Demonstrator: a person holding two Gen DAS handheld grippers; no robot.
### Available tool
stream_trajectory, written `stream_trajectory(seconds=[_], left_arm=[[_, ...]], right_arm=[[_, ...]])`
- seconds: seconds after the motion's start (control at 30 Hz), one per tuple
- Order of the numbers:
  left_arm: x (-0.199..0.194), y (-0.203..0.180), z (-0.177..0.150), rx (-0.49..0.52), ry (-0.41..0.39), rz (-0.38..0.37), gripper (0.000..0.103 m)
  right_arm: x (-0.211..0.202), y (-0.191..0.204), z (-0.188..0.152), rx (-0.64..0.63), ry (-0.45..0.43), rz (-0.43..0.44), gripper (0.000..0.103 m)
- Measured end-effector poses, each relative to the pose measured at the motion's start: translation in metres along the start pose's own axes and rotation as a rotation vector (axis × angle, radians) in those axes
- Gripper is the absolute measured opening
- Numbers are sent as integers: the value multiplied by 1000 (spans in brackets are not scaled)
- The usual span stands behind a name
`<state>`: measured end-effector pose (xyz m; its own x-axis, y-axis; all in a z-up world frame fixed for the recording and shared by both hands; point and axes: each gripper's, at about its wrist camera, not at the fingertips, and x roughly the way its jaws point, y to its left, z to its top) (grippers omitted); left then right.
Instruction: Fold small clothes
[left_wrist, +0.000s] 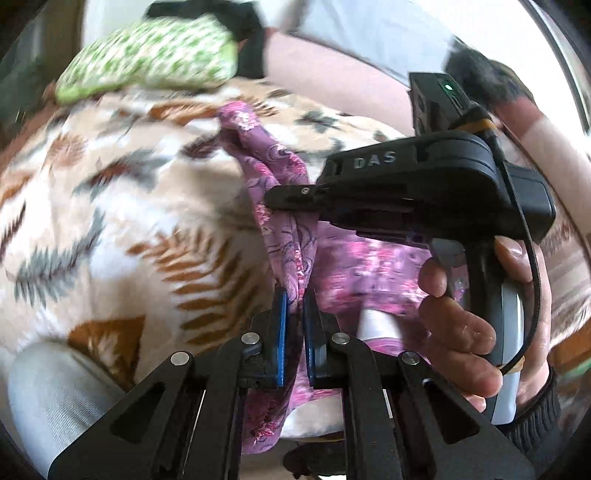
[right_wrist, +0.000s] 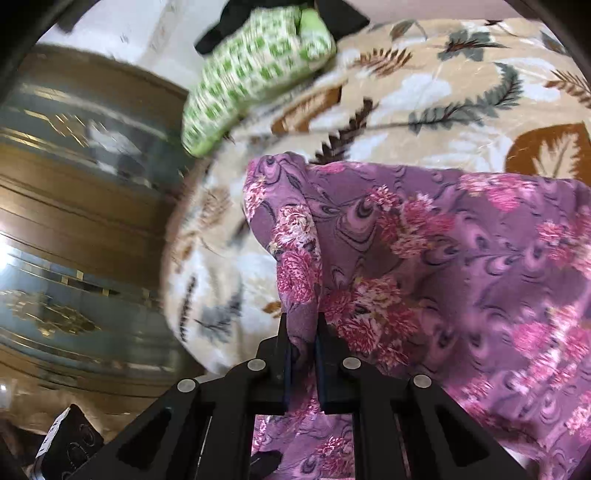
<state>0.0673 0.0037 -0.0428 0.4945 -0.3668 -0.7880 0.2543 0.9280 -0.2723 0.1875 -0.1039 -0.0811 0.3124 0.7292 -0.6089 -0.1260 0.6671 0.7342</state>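
A purple garment with pink flowers (left_wrist: 284, 236) hangs lifted over a beige leaf-print blanket (left_wrist: 122, 206). My left gripper (left_wrist: 294, 299) is shut on a bunched edge of it. In the left wrist view the right gripper (left_wrist: 275, 197) comes in from the right, held by a hand, its tips pinching the same cloth higher up. In the right wrist view the garment (right_wrist: 424, 258) spreads wide to the right, and my right gripper (right_wrist: 303, 325) is shut on its folded edge.
A green and white patterned cloth (left_wrist: 155, 55) lies bunched at the far end of the blanket, also in the right wrist view (right_wrist: 255, 70). A brown and grey wardrobe (right_wrist: 81, 221) stands left of the bed. The blanket (right_wrist: 461, 92) shows beyond the garment.
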Motion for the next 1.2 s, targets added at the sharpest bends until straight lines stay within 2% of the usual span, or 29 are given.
stream_trajectory(seconds=[0.17, 0.27, 0.43, 0.6, 0.73, 0.8, 0.87, 0.93, 1.0, 1.1, 1.2], left_arm=[[-6, -69, 5, 165, -36, 9, 7], [-2, -96, 6, 204, -34, -21, 7], [18, -133, 6, 241, 17, -84, 6], [44, -171, -6, 330, 41, -60, 6], [79, -183, -7, 315, 131, -71, 6], [87, -193, -8, 344, 151, -110, 6], [108, -197, -9, 346, 240, -168, 6], [136, -197, -9, 332, 311, -171, 6], [162, -192, -14, 277, 386, -168, 6], [176, -194, -22, 254, 406, -141, 6], [167, -193, -27, 312, 408, -160, 7]], right_arm=[[-63, -20, -3, 6, -103, 56, 9], [-91, -43, -5, 39, -144, 86, 9], [-129, -80, -18, 79, -219, 94, 9], [-147, -126, -31, 116, -270, 159, 9], [-152, -169, -36, 206, -304, 196, 9], [-159, -176, -39, 205, -308, 165, 9], [-169, -188, -46, 226, -313, 153, 9], [-170, -206, -52, 253, -324, 153, 9], [-164, -233, -57, 345, -292, 112, 9], [-162, -245, -60, 403, -273, 70, 9], [-153, -250, -59, 451, -245, 27, 10]])
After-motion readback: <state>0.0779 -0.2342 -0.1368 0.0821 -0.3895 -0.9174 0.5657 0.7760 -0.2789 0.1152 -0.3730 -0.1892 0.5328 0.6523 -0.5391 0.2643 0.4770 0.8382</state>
